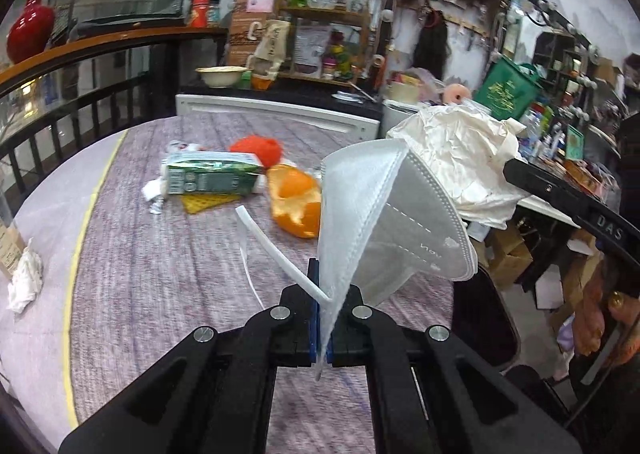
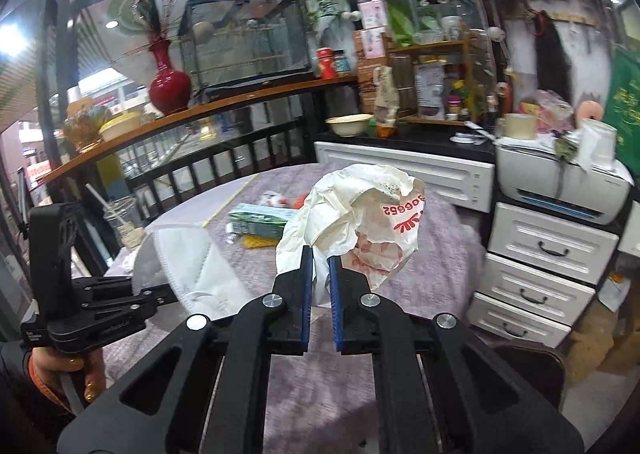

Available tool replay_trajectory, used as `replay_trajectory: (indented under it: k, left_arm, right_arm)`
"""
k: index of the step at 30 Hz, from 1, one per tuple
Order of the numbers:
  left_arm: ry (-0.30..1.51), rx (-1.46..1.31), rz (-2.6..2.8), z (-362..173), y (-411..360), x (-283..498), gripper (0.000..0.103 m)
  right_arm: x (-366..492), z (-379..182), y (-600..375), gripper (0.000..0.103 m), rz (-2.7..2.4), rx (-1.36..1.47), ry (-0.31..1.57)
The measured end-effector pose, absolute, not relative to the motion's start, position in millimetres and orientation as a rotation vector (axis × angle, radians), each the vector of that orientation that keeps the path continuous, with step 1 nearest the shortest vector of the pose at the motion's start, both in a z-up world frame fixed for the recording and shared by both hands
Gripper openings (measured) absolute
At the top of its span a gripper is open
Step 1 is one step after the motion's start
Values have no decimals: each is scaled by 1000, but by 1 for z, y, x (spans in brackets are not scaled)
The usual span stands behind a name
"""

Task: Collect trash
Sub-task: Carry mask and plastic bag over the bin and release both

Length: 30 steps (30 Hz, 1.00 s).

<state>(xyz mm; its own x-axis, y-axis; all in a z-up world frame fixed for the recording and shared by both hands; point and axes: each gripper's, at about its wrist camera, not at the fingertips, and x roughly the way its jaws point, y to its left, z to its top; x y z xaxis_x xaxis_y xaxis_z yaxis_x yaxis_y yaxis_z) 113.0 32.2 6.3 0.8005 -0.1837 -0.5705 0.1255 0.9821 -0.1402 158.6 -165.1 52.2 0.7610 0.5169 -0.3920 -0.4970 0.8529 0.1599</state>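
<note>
Nearest the left wrist camera, the left tool [image 1: 323,318] is clamped on the lower edge of a white face mask [image 1: 380,221], which stands upright above the blue pads with one ear strap [image 1: 276,250] trailing to the left. Nearest the right wrist camera, the right tool [image 2: 319,266] is closed on a crumpled white paper bag [image 2: 360,217] with red print, held clear above the bench. Below both tools lies the round bench [image 1: 168,274], covered with a purple-grey cloth edged by a yellow line. Remaining trash sits near the middle of the bench: a green carton [image 1: 212,175] lying on its side, an orange peel [image 1: 296,199] just to its right, a yellow square piece [image 1: 202,203] partly under the carton, and a red-orange object [image 1: 258,147] behind the carton. One crumpled white tissue [image 1: 26,280] rests at the left edge of the bench, well apart from the carton. In the right wrist view, a hand [image 2: 60,366] grips the handle of the left tool at lower left, and a clear plastic cup [image 2: 122,219] with a straw stands at the far left edge of the bench.
</note>
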Motion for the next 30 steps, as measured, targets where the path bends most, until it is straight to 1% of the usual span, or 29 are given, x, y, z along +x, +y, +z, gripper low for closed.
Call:
replay_trajectory:
  k: [8,12,21,22,24,26,27,30]
  left_arm:
    - [644,-46,-281,0,-26,121,3]
    - [660,-18,-320,-5,-53,126,3]
    - [725,23,-408,-22,-114,147,3]
    - [740,24,-418,-26,-122,151,3]
    - [760,35,-427,-33,-133,155,3]
    - [781,49,-435,-41,-146,159,3]
    - [794,56,-440,-45,-151,161,3]
    - [819,84,-448,-55,-167,165,3]
  right_arm:
    - [156,16,-251,9,371,112,502]
    - [159,-18,-286,9,261,131,561]
    - [179,-117,-338,9,44,161,723]
    - [182,-129,-343,12,36,176,752]
    - [185,-141,-347,26,19,195,785]
    - [181,-149,-358,69,-27,230,772]
    - [179,-148,-361,73,-44,241,757]
    - [170,-147,-376,74,-95,272,739]
